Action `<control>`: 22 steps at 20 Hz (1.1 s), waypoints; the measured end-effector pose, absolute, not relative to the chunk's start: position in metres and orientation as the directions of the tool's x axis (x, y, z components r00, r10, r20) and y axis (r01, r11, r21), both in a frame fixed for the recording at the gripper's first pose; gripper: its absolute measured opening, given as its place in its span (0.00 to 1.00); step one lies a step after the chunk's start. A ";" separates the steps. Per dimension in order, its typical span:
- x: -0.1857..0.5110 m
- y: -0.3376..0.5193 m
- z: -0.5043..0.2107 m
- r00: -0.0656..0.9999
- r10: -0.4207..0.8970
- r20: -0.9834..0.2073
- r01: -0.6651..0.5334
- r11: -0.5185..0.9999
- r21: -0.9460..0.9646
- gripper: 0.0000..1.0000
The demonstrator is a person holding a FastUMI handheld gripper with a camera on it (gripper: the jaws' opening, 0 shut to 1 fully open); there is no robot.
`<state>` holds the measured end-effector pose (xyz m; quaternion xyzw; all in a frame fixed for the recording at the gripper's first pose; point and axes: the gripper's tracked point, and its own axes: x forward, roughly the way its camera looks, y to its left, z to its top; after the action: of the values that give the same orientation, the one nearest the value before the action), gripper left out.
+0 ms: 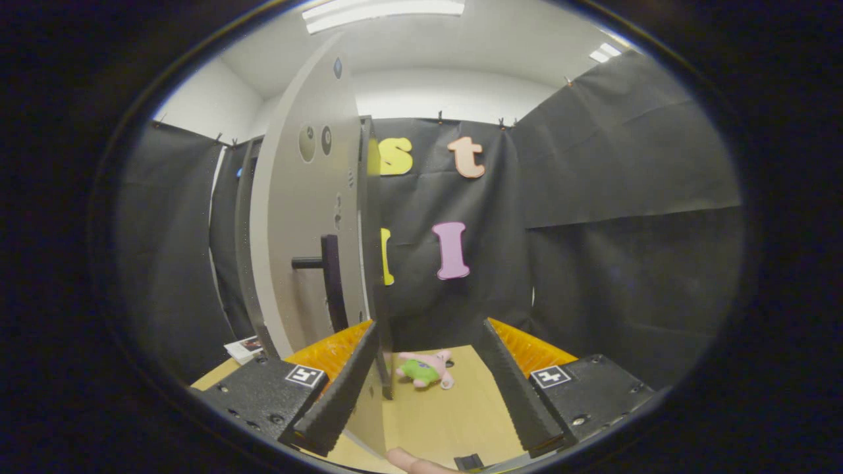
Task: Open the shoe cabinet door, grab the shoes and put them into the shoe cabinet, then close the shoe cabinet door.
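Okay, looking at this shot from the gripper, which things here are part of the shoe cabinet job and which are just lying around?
Part of the job:
- cabinet door, swung open, edge-on beside the left finger
- door handle, dark bar on the door
- gripper, fingers open, holding nothing

Just lying about:
- plush toy on the table, beyond the fingers
- booklet past the door

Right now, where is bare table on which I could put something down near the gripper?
The table is bare between the open gripper fingers, nearer than the plush toy. It is crowded by the cabinet door edge beside one finger.
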<state>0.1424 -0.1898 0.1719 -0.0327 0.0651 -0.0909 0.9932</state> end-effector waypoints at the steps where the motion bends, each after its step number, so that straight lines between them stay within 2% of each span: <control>1: 0.146 -0.182 0.170 0.976 -0.171 -0.133 0.162 0.984 -0.080 0.99; 3: 0.142 -0.179 0.174 0.974 -0.183 -0.137 0.169 0.980 -0.106 0.93; 10: 0.140 -0.166 0.177 0.961 -0.252 -0.112 0.234 0.960 -0.157 0.92; 22: 0.160 -0.055 0.160 0.988 -0.071 -0.135 0.053 0.990 -0.129 0.92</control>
<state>0.1605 -0.0551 0.1600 -0.0628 0.0699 -0.0312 0.9951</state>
